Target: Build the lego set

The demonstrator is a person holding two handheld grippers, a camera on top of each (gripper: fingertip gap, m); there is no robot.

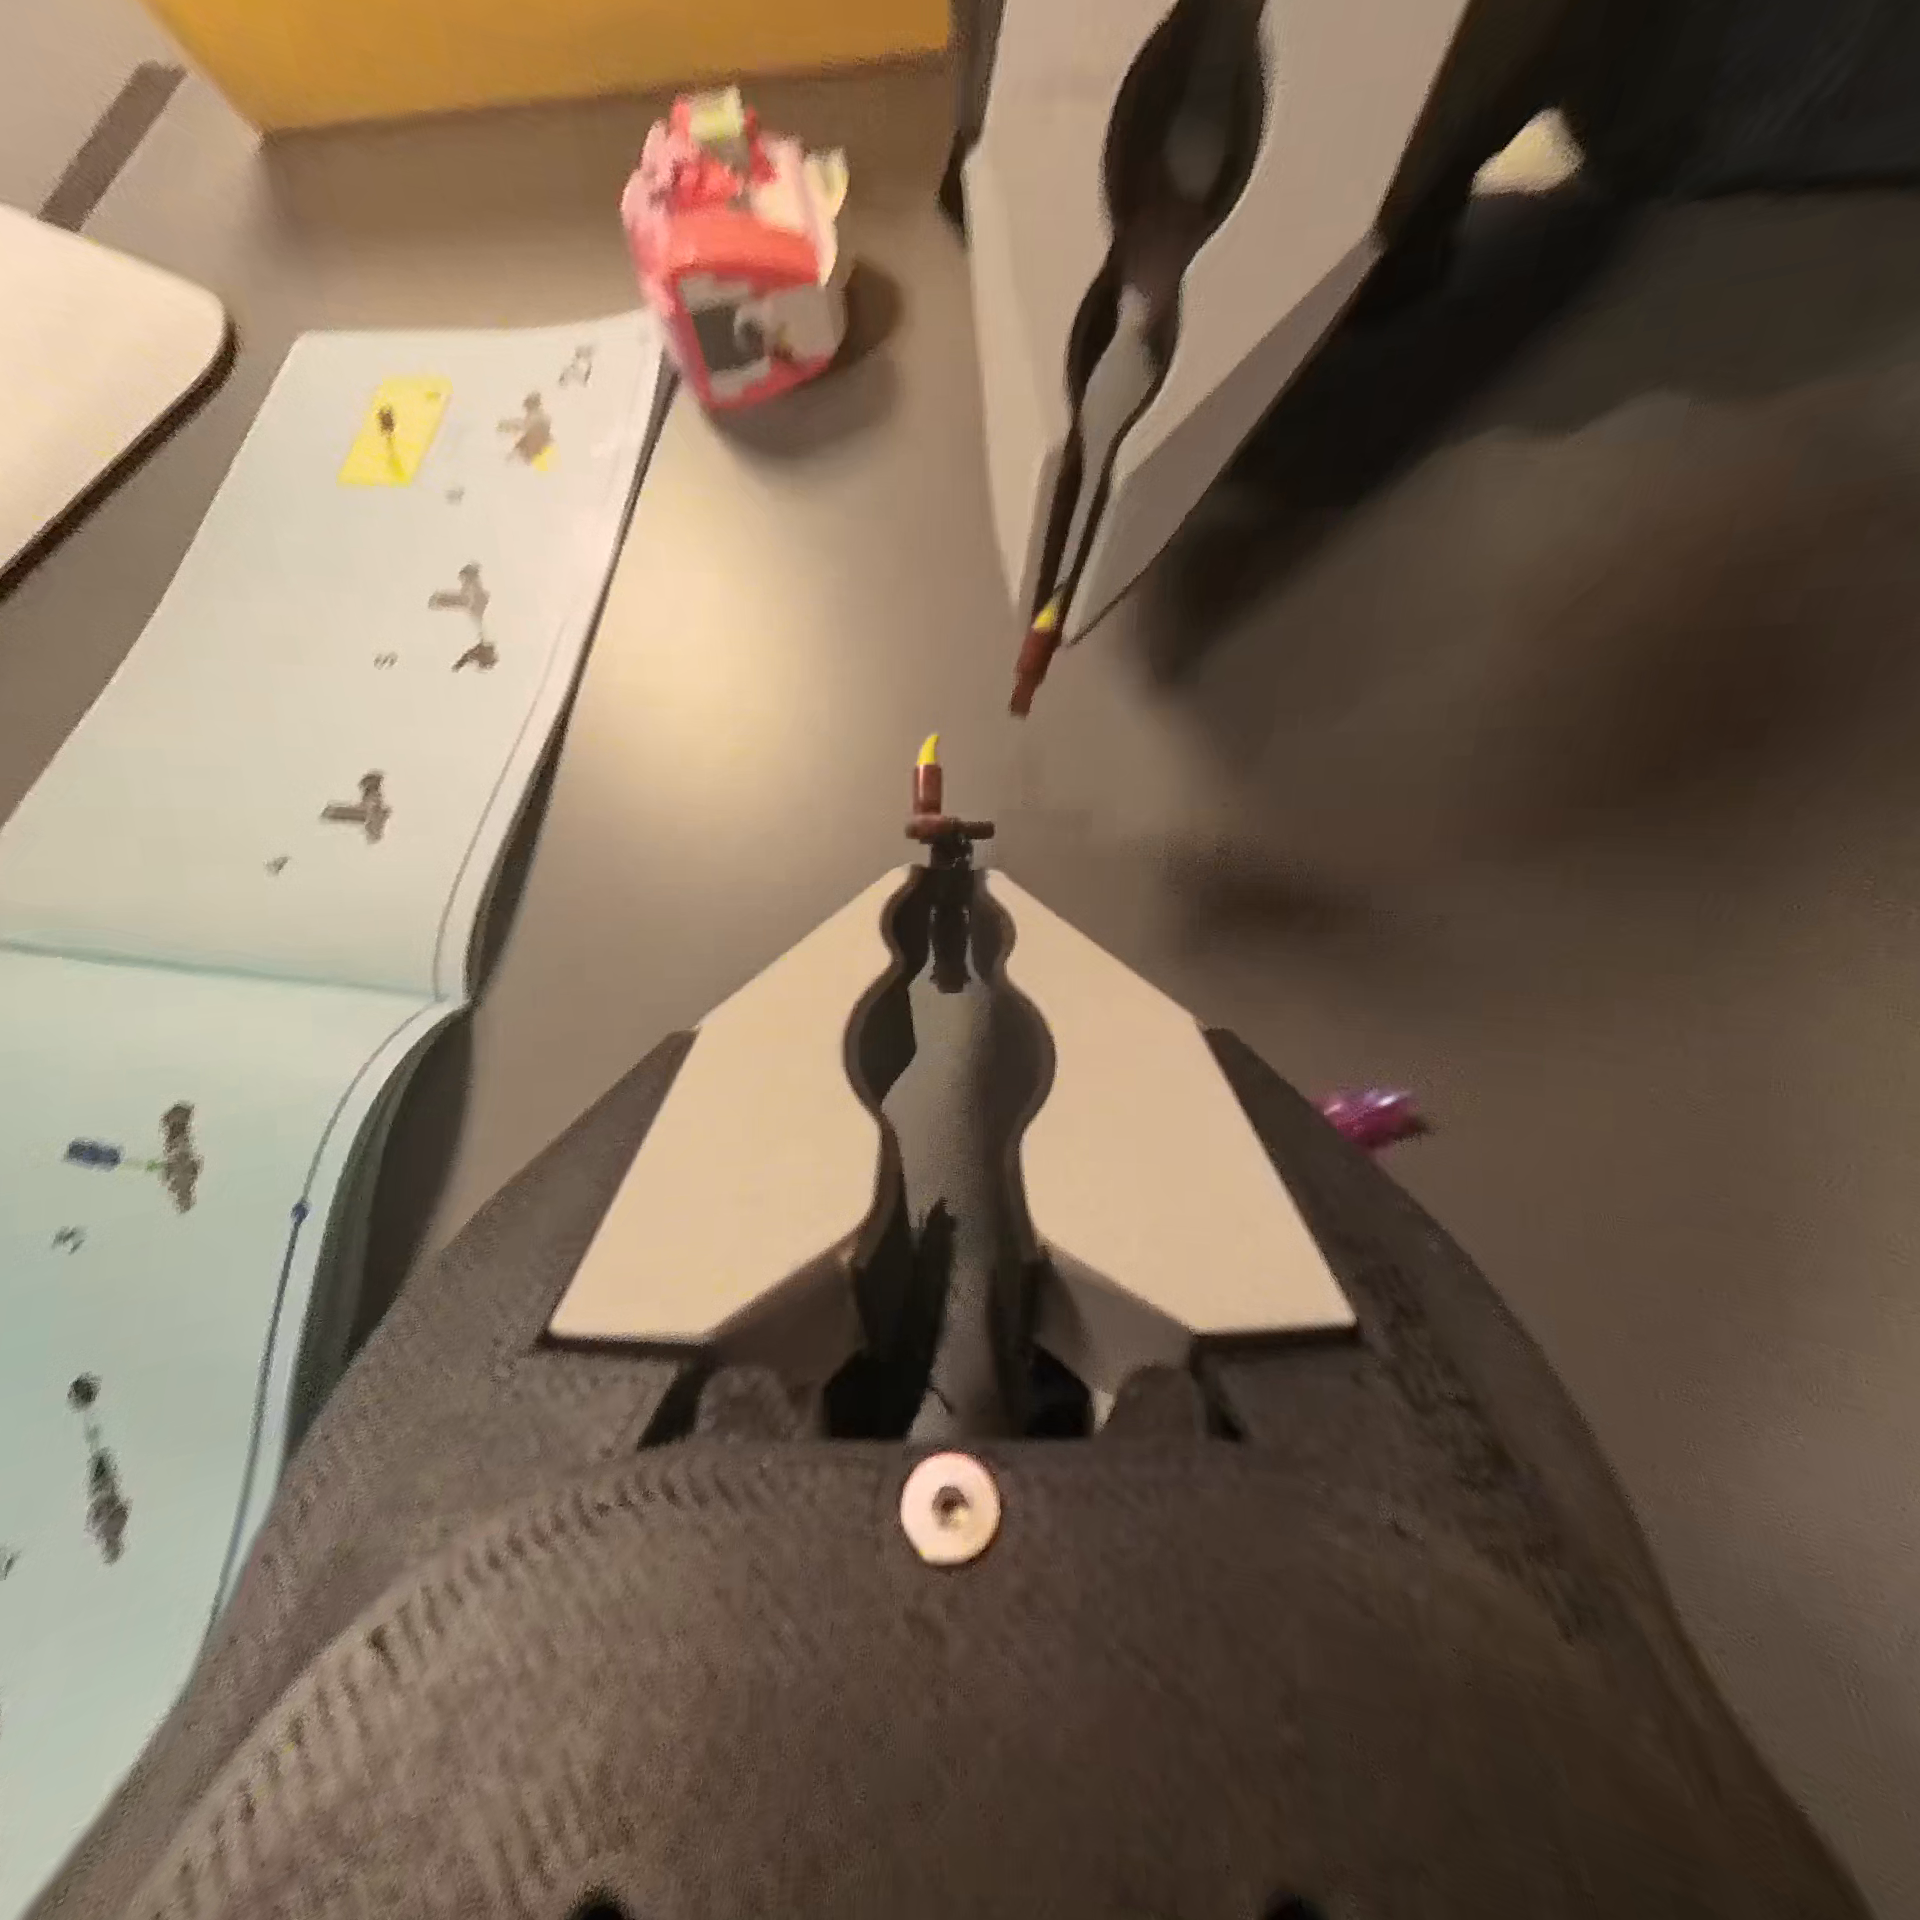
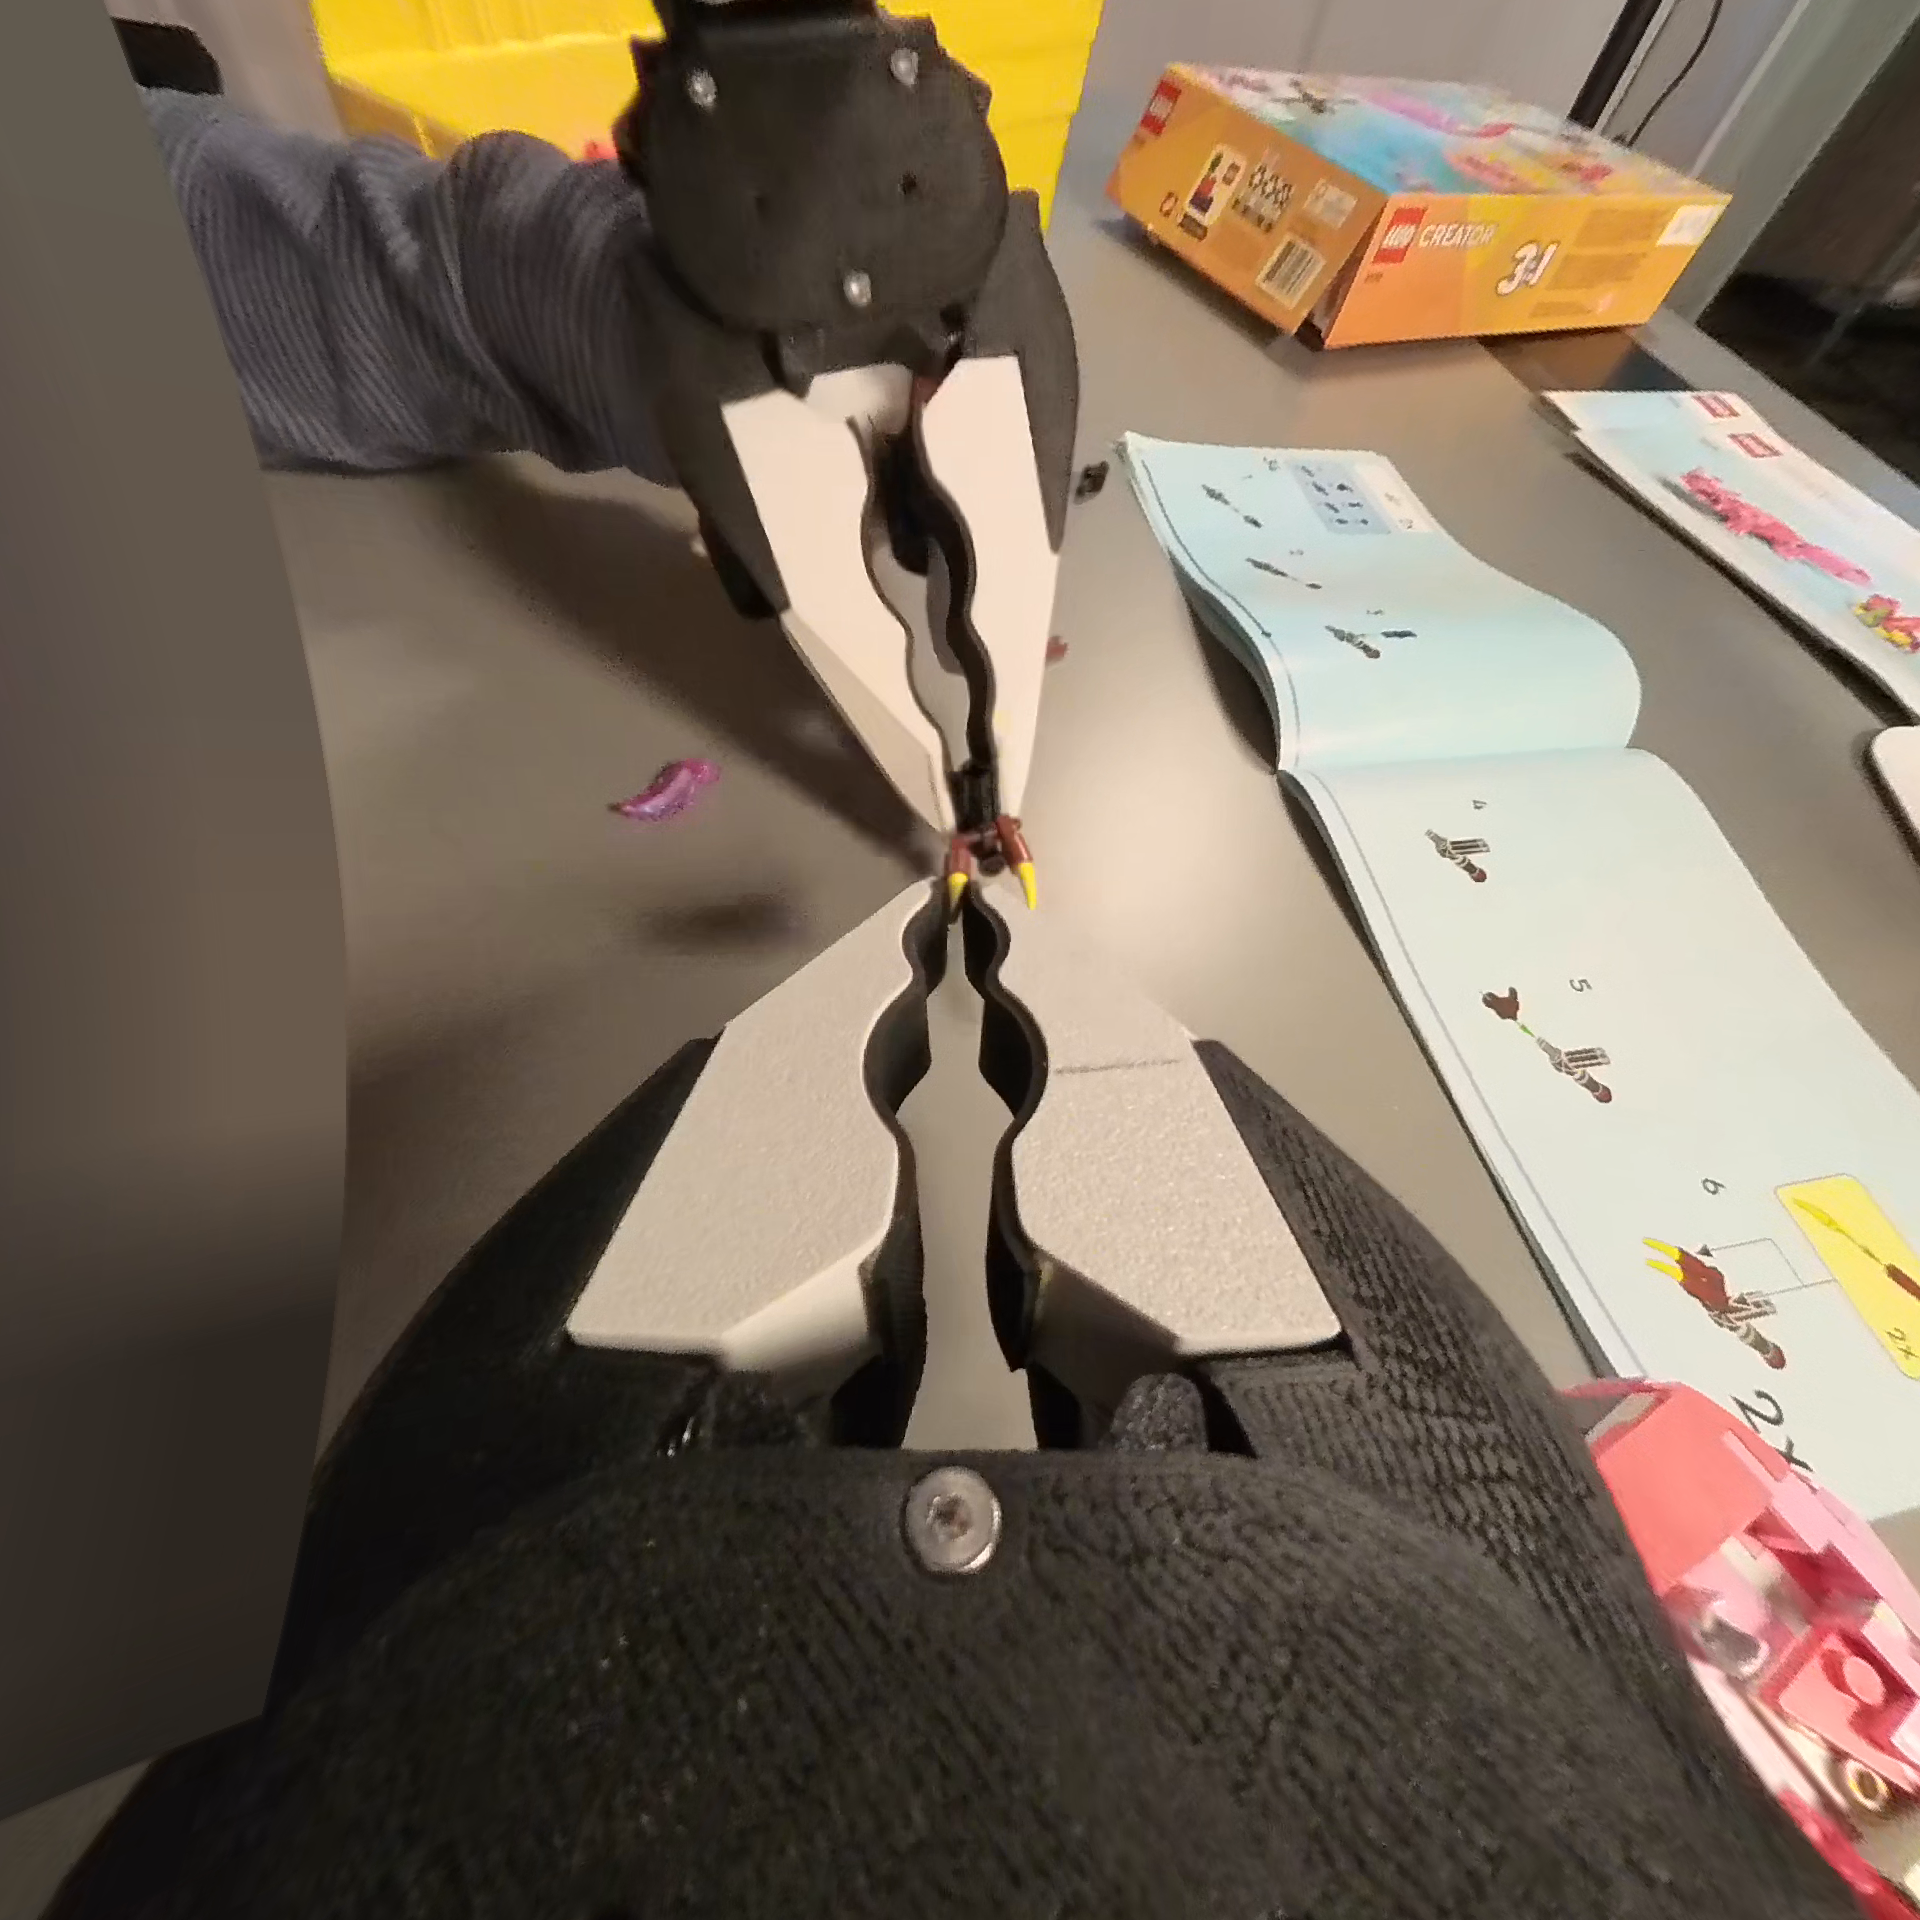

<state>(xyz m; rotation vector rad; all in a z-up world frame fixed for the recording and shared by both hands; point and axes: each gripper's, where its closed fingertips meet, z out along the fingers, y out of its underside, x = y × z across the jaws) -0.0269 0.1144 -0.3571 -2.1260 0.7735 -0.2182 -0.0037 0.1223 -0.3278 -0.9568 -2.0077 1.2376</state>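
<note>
My left gripper (image 1: 948,883) is shut on a small black and brown brick assembly (image 1: 943,831), which sticks out past the tips. One brown toe with a yellow claw (image 1: 928,769) stands on it. My right gripper (image 2: 958,914) is shut on a second brown toe piece with a yellow claw (image 2: 958,868), pinched by its claw end. The left wrist view shows this gripper (image 1: 1060,613) at the upper right, its brown piece (image 1: 1032,665) pointing at the assembly with a small gap between them. In the right wrist view the left gripper (image 2: 971,821) faces mine tip to tip.
An open light-blue instruction booklet (image 1: 312,675) (image 2: 1558,935) lies on the grey table (image 1: 1455,831). A pink and red brick model (image 1: 738,270) (image 2: 1766,1610) stands beside it. A purple piece (image 2: 665,790), an orange box (image 2: 1403,208) and a person's sleeve (image 2: 364,312) are nearby. The gap from one gripper's tips to the other's is roughly 4 centimetres.
</note>
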